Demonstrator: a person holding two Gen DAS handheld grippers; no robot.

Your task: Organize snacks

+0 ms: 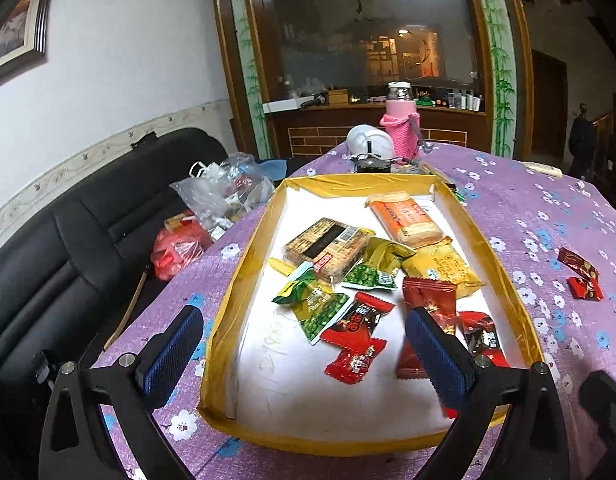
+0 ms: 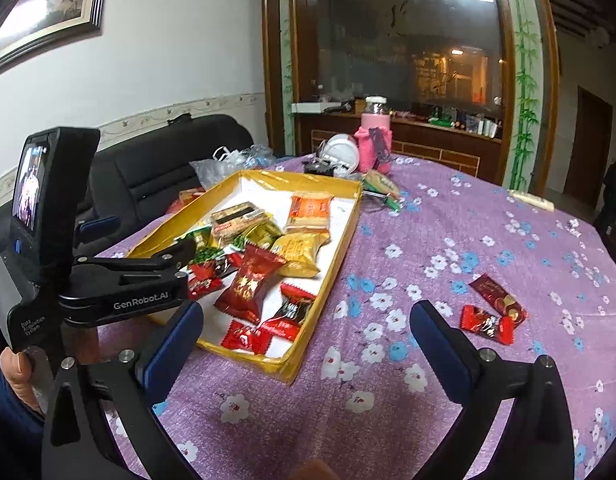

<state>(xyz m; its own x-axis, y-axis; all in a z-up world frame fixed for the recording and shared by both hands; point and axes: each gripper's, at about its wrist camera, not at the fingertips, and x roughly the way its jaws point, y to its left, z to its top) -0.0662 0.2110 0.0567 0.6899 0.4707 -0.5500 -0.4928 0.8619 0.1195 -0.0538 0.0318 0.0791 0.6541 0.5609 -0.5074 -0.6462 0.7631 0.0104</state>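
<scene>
A: Left tool (image 1: pixel 304 352) first. Jaws?

B: Spread wide, nothing between the blue pads (image 1: pixel 170 354). It hangs over the near end of the tray (image 1: pixel 244 280); the left pad is outside the tray's left wall, the right pad above the red packets. Can't tell if that pad touches them.

A: Tray contents, left to right?

B: Green pea packets (image 1: pixel 311 304), a brown cracker pack (image 1: pixel 327 246) behind them, red candy (image 1: pixel 353 336) in front, an orange wafer pack (image 1: pixel 403 220) at the far end, a yellow packet (image 1: pixel 443 270), then more red wrappers (image 1: pixel 481 332) by the right wall. All loose, overlapping in the middle. Near end of the tray is bare white.

A: Anything outside the tray?

B: Two red candies on the purple floral desk (image 2: pixel 387 400), right of the tray: one flat red one (image 2: pixel 485 326), one darker one (image 2: pixel 497 294) just behind it, touching or nearly.

A: Right tool (image 2: pixel 306 346)?

B: Also wide, empty. It hovers over bare cloth between the tray's near right corner and those two candies, touching neither.

A: Background?

B: Pink bottle (image 2: pixel 373 140) and a white round thing (image 2: pixel 341 152) past the tray's far end; black sofa (image 1: pixel 68 248) left of the desk.
</scene>
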